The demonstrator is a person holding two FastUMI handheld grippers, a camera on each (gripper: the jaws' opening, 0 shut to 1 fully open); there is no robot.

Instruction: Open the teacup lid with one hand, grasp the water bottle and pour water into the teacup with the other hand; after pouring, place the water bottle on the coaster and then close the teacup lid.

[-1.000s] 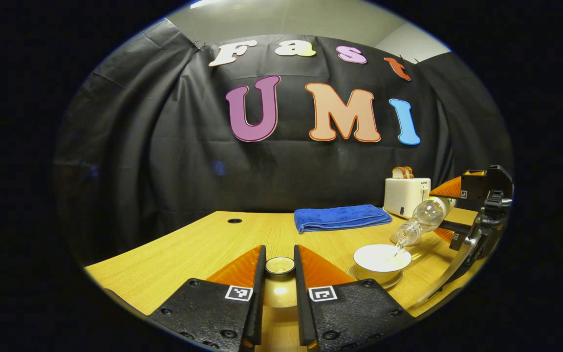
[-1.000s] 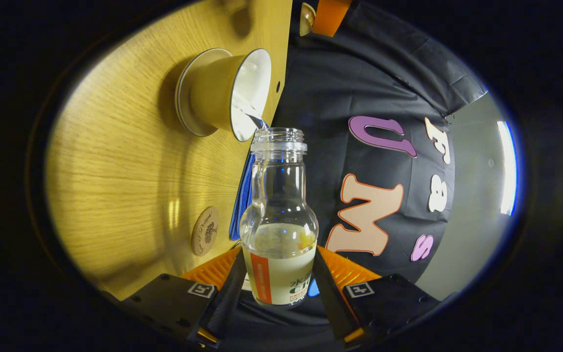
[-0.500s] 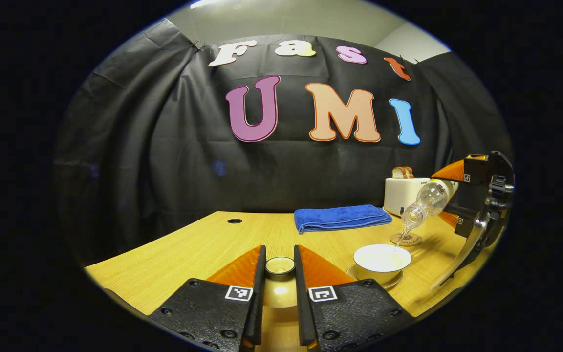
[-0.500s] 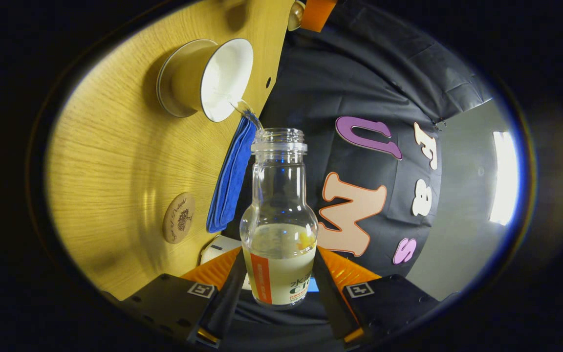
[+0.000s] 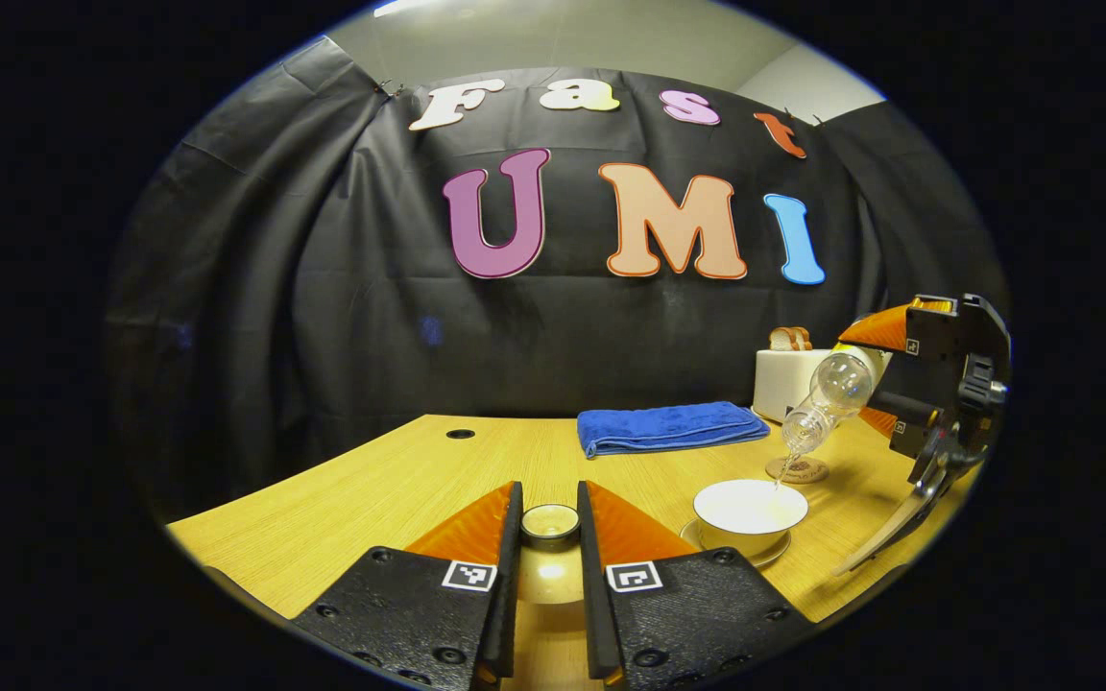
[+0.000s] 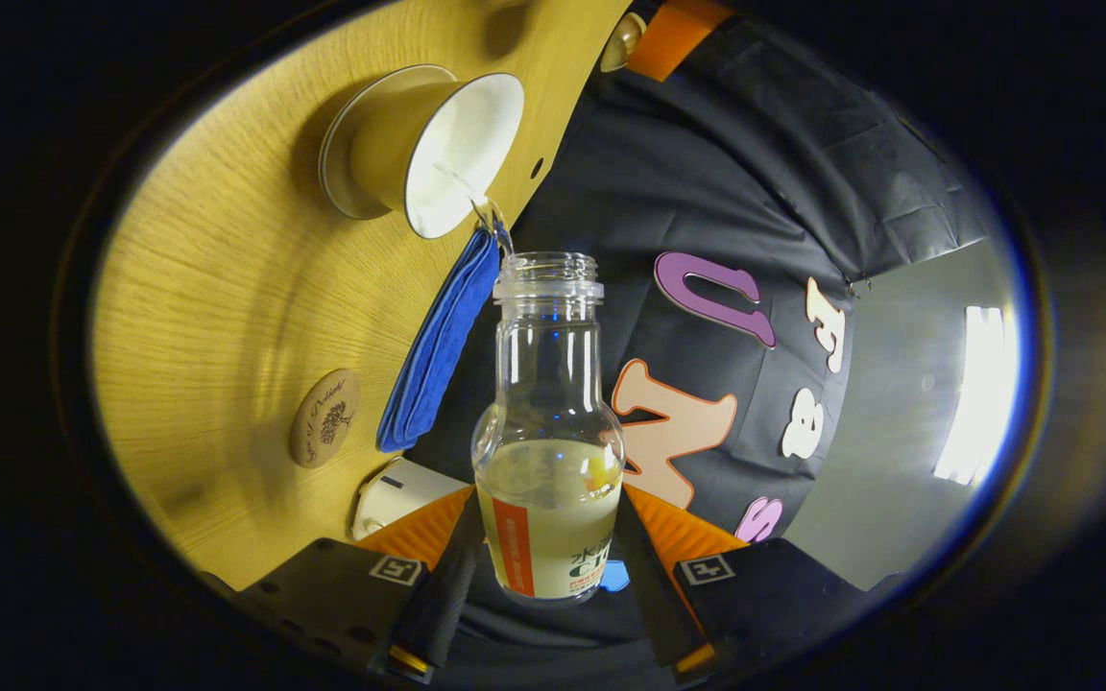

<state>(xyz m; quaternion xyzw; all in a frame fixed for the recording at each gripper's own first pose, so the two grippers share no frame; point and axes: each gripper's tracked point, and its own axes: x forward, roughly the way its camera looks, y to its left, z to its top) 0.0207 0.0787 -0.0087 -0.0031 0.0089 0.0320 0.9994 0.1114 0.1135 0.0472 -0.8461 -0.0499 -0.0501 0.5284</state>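
Note:
My left gripper [image 5: 549, 523] is shut on the knob of the teacup lid [image 5: 550, 566], held above the near part of the table. To its right the white teacup [image 5: 750, 509] stands uncovered on its saucer. My right gripper [image 6: 548, 537] is shut on the clear water bottle [image 6: 549, 432], tipped so its mouth points down toward the teacup [image 6: 438, 149]. A thin stream of water runs from the bottle [image 5: 827, 398] into the cup. The round wooden coaster [image 5: 798, 469] lies just behind the cup, and in the right gripper view the coaster [image 6: 324, 418] sits beside the towel.
A folded blue towel [image 5: 670, 425] lies at the back of the wooden table [image 5: 371, 489]. A white toaster [image 5: 783, 376] with bread in it stands at the back right. A small hole [image 5: 460, 434] marks the table's far left.
The right gripper has lifted the bottle higher above the cup and turned it somewhat, still pouring. The left gripper and lid have stayed put.

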